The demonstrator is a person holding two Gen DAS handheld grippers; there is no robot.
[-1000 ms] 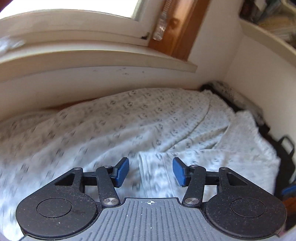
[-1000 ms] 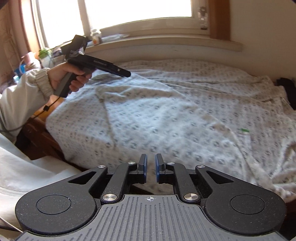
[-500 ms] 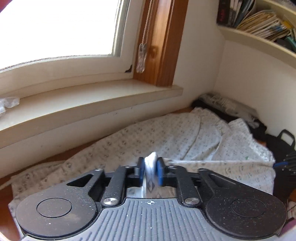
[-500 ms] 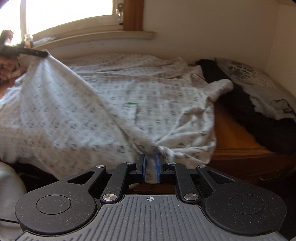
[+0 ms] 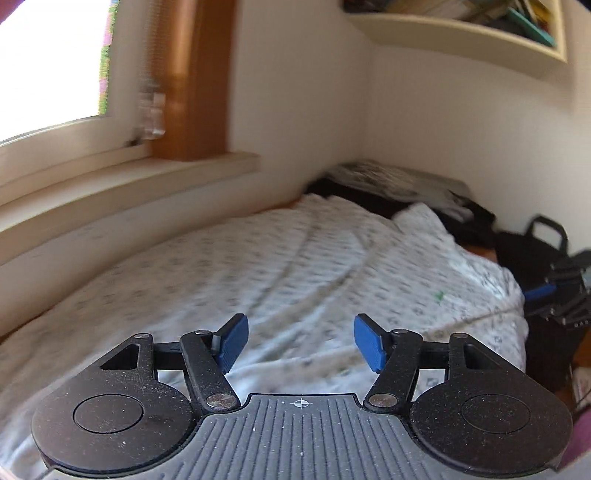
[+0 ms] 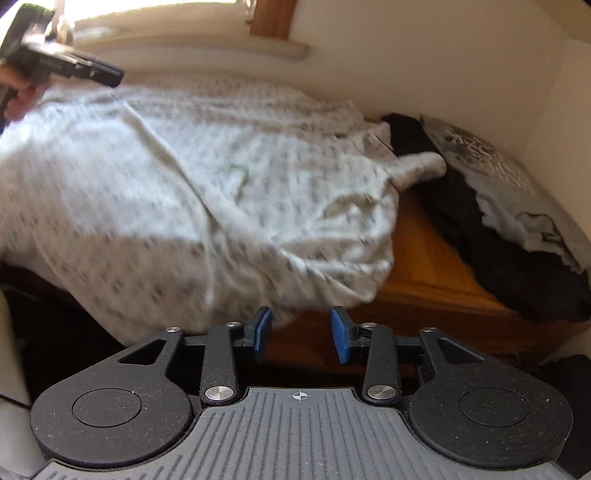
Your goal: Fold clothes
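A white garment with a small grey print lies spread over a wooden top, its near edge hanging off the front. In the left wrist view my left gripper hovers over the cloth; its jaws are opening, with nothing between the blue pads. My right gripper is at the garment's lower right corner, and its jaws are opening too, with only bare wood showing between them. The right wrist view also shows the left gripper at the top left, above the cloth, held by a hand.
A pile of dark and grey clothes lies against the wall on the right. Bare wooden top shows between it and the garment. A window sill runs along the back, a book shelf hangs above, and a black bag stands at the right.
Half a second ago both grippers were pinching folds of the garment. Both have since let go and their jaws have spread. The cloth has dropped back flat, and the left gripper has swung sideways.
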